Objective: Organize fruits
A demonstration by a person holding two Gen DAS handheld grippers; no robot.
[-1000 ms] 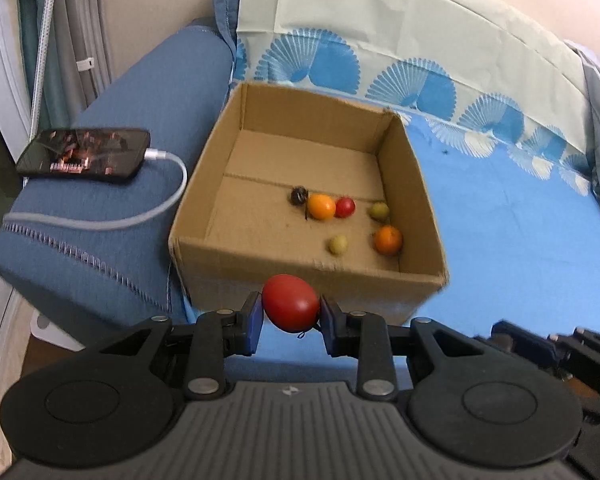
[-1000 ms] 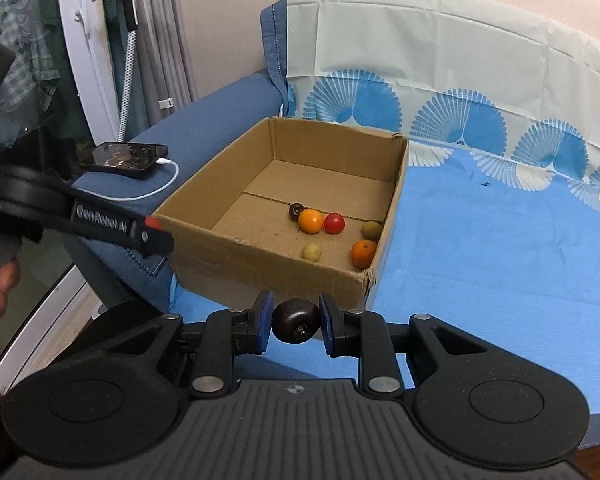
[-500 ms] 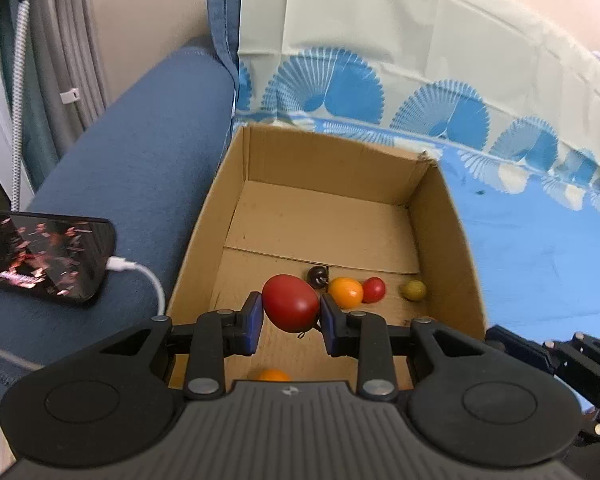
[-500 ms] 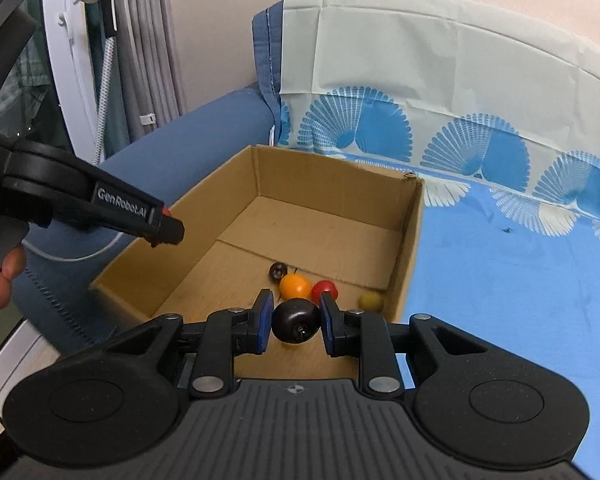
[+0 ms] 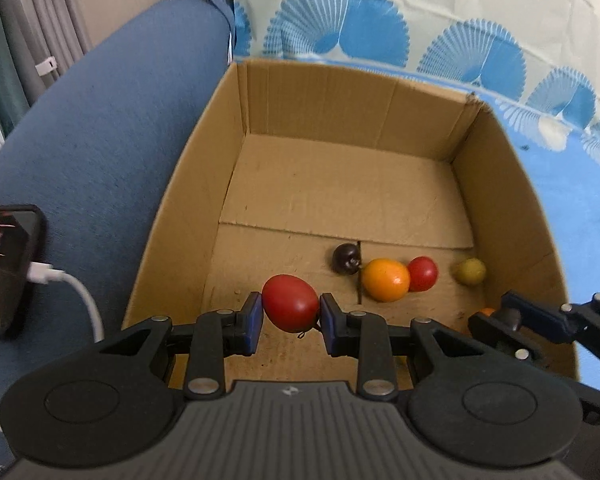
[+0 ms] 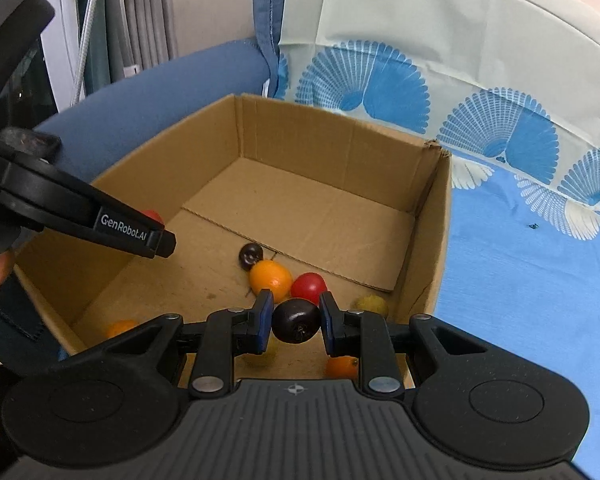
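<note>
Gripping a red tomato (image 5: 291, 303), the left gripper (image 5: 291, 309) hangs over the cardboard box (image 5: 188, 216). The right gripper (image 6: 296, 320) clamps a dark fruit (image 6: 296, 320) above the box's near right fruits.

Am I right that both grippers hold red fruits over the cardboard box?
Not quite. The left gripper holds a red fruit, but the right wrist view shows the right gripper clamping a dark, nearly black fruit. Both are over the cardboard box.

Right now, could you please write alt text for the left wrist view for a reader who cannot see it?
The left gripper holds a red tomato over an open cardboard box, where a dark fruit, an orange fruit, a smaller red fruit and a yellow-green fruit lie. A charging phone rests on the blue sofa arm.
</note>
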